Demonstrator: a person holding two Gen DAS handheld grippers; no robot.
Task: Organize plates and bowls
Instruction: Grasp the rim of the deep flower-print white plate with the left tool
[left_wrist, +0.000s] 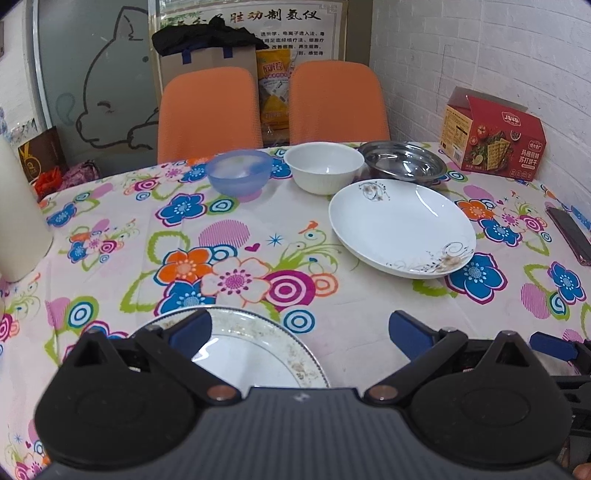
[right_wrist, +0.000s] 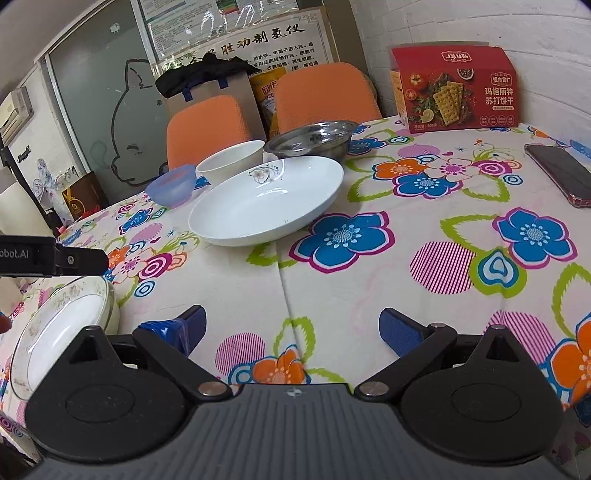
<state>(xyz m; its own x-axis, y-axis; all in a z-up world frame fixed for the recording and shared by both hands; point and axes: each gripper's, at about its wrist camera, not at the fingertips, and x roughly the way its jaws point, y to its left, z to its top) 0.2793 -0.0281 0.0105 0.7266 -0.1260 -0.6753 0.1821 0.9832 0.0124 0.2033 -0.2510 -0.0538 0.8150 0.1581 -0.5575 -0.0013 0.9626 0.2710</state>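
Note:
A gold-and-floral-rimmed plate (left_wrist: 258, 350) lies at the table's near edge, under my left gripper (left_wrist: 301, 330), which is open; its left finger overlaps the plate's rim. The right wrist view shows this plate (right_wrist: 59, 332) at lower left with the left gripper's finger (right_wrist: 85, 261) hovering above it. My right gripper (right_wrist: 297, 330) is open over bare tablecloth, holding nothing. Further back sit a white deep plate (left_wrist: 402, 229) (right_wrist: 266, 199), a white bowl (left_wrist: 323, 168) (right_wrist: 231, 160), a translucent blue bowl (left_wrist: 238, 171) (right_wrist: 171, 184) and a steel bowl (left_wrist: 402, 158) (right_wrist: 314, 140).
A red cracker box (left_wrist: 495, 136) (right_wrist: 454, 88) stands at the back right by the brick wall. A phone (left_wrist: 570, 229) (right_wrist: 557, 173) lies at the right edge. A white cylinder (left_wrist: 18, 214) stands at the left. Two orange chairs (left_wrist: 210, 110) stand behind the flowered tablecloth (left_wrist: 236, 258).

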